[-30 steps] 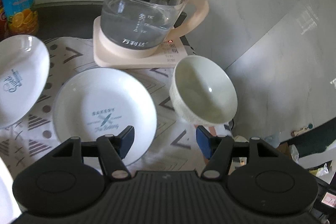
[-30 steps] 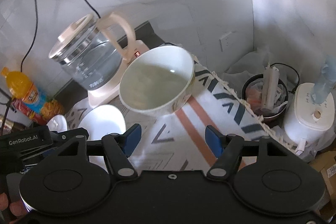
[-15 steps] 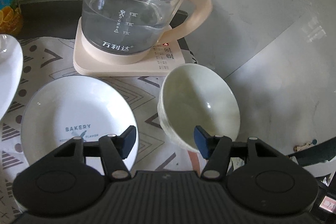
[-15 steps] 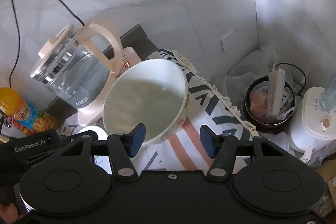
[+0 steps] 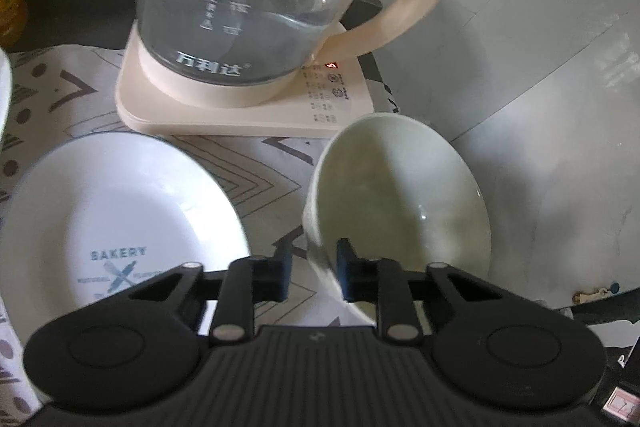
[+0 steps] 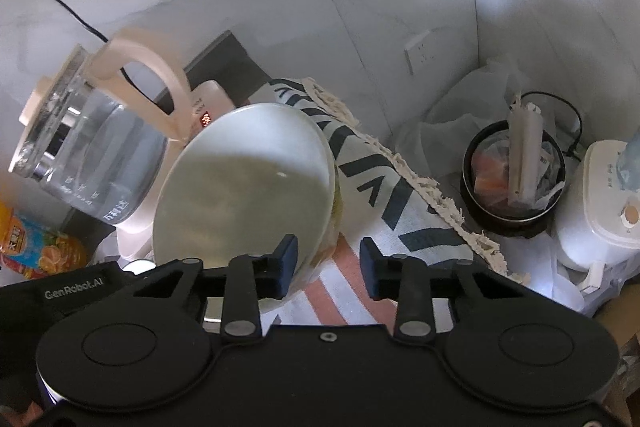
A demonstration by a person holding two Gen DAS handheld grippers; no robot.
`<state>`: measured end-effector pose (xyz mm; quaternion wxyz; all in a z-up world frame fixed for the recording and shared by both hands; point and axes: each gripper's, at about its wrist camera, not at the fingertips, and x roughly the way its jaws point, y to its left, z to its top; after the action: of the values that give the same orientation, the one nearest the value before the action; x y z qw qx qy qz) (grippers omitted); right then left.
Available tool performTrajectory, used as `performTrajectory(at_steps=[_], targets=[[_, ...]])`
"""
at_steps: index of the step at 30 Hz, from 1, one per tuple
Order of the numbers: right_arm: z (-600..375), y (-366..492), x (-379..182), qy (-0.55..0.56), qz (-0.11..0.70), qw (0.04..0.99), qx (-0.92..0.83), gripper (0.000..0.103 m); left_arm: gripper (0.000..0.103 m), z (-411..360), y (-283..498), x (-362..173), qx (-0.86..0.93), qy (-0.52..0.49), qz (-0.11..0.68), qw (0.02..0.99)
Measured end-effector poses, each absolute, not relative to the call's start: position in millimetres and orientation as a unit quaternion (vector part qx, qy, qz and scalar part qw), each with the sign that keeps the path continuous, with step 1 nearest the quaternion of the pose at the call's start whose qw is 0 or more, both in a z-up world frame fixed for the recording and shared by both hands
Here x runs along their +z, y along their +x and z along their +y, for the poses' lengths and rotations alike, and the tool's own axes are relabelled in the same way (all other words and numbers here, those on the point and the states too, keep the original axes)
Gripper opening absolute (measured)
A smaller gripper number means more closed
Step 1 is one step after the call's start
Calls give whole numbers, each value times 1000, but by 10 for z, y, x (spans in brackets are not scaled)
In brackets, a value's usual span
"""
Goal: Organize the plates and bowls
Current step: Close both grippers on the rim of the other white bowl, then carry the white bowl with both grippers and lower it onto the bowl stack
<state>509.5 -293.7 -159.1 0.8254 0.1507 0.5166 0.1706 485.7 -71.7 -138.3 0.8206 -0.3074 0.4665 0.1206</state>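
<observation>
A pale green bowl [image 5: 400,195] stands on the patterned cloth [image 5: 260,179], right of a white "BAKERY" plate [image 5: 120,215]. My left gripper [image 5: 313,273] straddles the bowl's near left rim, one pad inside and one outside. Its jaws are closing, and a sliver of cloth still shows beside the outer pad. In the right wrist view the same bowl [image 6: 248,195] fills the middle. My right gripper [image 6: 328,267] has its left pad over the bowl's inside and its right pad outside, apart from the wall. Its jaws are closing too.
A glass kettle [image 5: 248,7] on a cream base stands just behind the bowl and plate. Another plate's edge [image 5: 4,87] shows far left, near an orange drink bottle [image 6: 36,247]. Beyond the cloth's fringed edge sit a black bin [image 6: 512,183] and a white appliance [image 6: 600,203].
Both grippers came down and forward toward the bowl, which now looks larger. Their jaws narrowed, and the bowl's rim now lies between each pair of fingers.
</observation>
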Motion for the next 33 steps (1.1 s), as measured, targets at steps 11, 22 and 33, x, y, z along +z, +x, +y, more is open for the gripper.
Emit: performTrajectory(at_steps=[11, 22, 33], targets=[[-2852, 4982, -1431, 137, 511, 834, 157, 16, 12, -780, 4773, -1239, 117, -297, 459, 829], [-2855, 4546, -1030, 140, 479, 854, 146, 16, 12, -785, 4366, -863, 94, -297, 444, 840], [-2851, 3984, -711, 160, 461, 863, 134, 16, 12, -663, 3841, -535, 70, -292, 442, 845]])
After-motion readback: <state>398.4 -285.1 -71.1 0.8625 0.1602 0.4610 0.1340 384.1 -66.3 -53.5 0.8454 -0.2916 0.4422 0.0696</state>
